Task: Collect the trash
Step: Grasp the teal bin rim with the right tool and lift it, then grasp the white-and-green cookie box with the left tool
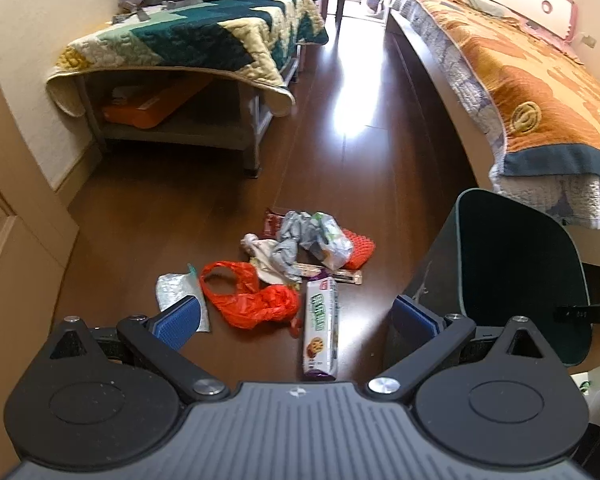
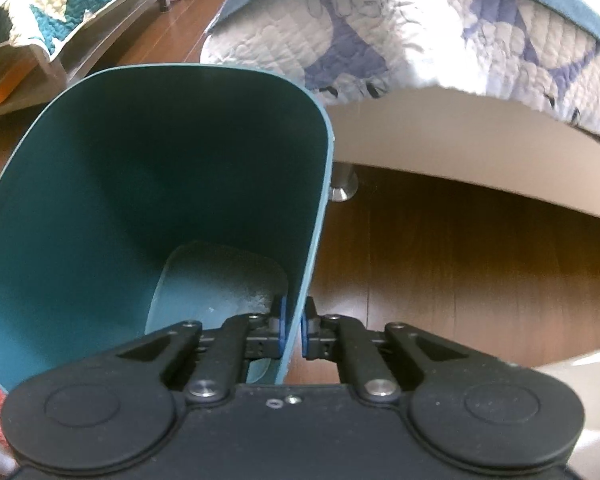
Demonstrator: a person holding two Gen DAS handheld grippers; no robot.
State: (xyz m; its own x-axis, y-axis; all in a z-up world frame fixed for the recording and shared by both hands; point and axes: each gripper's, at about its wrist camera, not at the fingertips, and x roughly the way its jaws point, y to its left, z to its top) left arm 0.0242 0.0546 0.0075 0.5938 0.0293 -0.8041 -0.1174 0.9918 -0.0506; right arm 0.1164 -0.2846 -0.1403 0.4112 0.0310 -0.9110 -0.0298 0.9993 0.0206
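A silver wrapper (image 1: 180,294) lies partly hidden behind the pad of the left gripper (image 1: 296,316), whose jaws are spread over the trash pile (image 1: 300,252) on the dark wood floor (image 1: 360,92). A red bag (image 1: 252,296) and a biscuit pack (image 1: 321,330) lie nearest; the pack's green lettering is too blurred to read. Beds flank the floor, left and right. The teal bin (image 2: 140,180), tipped beside the right bed's edge, has its wall pinched by the right gripper (image 2: 294,330). The quilt (image 2: 400,28) above shows "He", cut off.
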